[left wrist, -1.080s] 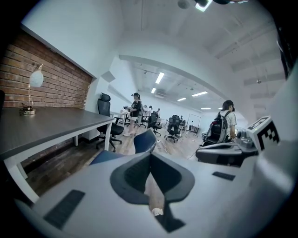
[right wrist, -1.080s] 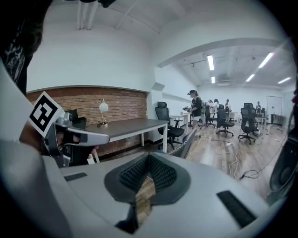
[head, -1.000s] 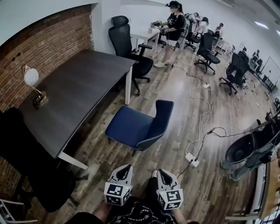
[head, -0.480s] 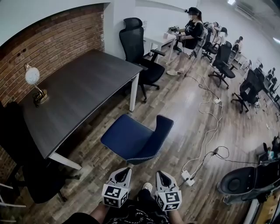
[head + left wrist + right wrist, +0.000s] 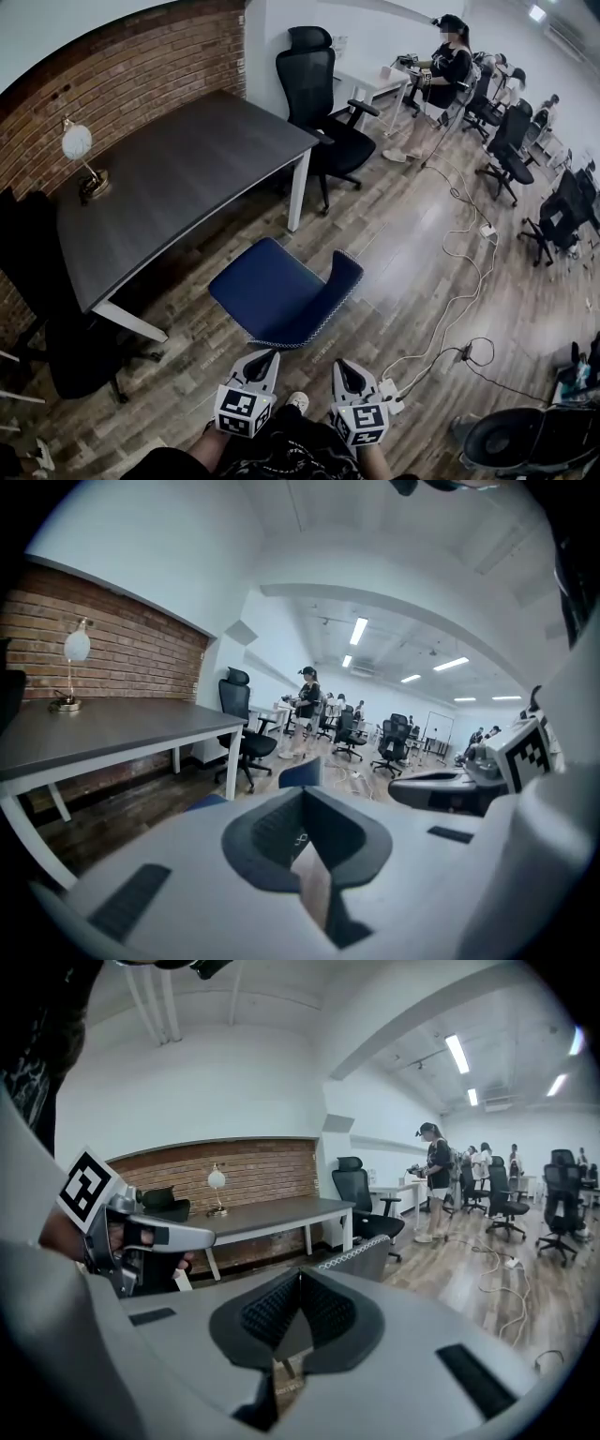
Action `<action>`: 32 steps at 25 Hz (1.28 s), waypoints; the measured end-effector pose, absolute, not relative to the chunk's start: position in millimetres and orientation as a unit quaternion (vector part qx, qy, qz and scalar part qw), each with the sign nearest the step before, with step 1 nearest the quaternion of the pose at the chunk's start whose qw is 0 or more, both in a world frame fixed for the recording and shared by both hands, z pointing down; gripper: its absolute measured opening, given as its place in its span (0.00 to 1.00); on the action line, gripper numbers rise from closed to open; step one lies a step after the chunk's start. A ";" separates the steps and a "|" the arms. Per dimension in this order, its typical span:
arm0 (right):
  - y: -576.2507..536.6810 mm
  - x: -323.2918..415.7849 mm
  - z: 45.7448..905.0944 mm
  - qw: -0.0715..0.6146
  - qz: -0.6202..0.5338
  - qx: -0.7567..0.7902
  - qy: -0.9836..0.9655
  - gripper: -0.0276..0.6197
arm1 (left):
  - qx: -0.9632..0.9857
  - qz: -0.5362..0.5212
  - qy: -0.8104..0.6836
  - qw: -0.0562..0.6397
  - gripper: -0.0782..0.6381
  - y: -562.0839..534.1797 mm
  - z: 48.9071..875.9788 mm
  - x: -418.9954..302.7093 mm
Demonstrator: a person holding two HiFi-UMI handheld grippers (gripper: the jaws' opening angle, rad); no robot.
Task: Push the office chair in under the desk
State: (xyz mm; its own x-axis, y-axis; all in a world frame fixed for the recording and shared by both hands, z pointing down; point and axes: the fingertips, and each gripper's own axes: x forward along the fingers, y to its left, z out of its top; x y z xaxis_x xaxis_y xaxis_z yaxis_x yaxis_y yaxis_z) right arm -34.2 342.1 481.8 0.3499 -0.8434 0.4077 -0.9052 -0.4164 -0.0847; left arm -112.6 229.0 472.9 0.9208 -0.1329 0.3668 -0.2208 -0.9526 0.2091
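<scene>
Dark desk (image 5: 197, 173) — a globe lamp (image 5: 77, 142) stands on it.

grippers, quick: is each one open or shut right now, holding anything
left gripper: shut, nothing held.
right gripper: shut, nothing held.

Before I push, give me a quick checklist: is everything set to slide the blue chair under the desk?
1. Left hand-held gripper and right hand-held gripper shut, empty: ok.
2. Both touching the backrest of the blue chair: not ok, both are short of it.
3. Chair faces the desk: ok.
4. Space under the desk free: cannot tell, it is shadowed.
5. Floor cables off the path: ok, they lie to the right.
</scene>
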 end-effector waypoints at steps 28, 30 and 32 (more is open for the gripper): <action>322.2 65.2 496.0 0.184 0.169 0.721 -0.646 0.05 | 0.930 0.359 -0.048 0.058 0.30 265.6 511.3 10.5; 311.6 69.3 498.7 0.215 0.162 0.696 -0.665 0.05 | 0.923 0.379 -0.037 0.062 0.31 263.8 518.7 14.6; 302.6 72.2 503.8 0.250 0.157 0.666 -0.685 0.06 | 0.916 0.393 -0.029 0.073 0.31 261.7 524.8 19.6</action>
State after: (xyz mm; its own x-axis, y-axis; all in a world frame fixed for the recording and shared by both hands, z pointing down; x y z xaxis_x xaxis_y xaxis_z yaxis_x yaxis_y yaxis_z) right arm 72.2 302.6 503.8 0.0114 -0.8346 0.5508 -0.9910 0.0642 0.1178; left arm 19.6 261.7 524.8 0.6899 0.0035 0.7239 -0.1115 -0.9875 0.1110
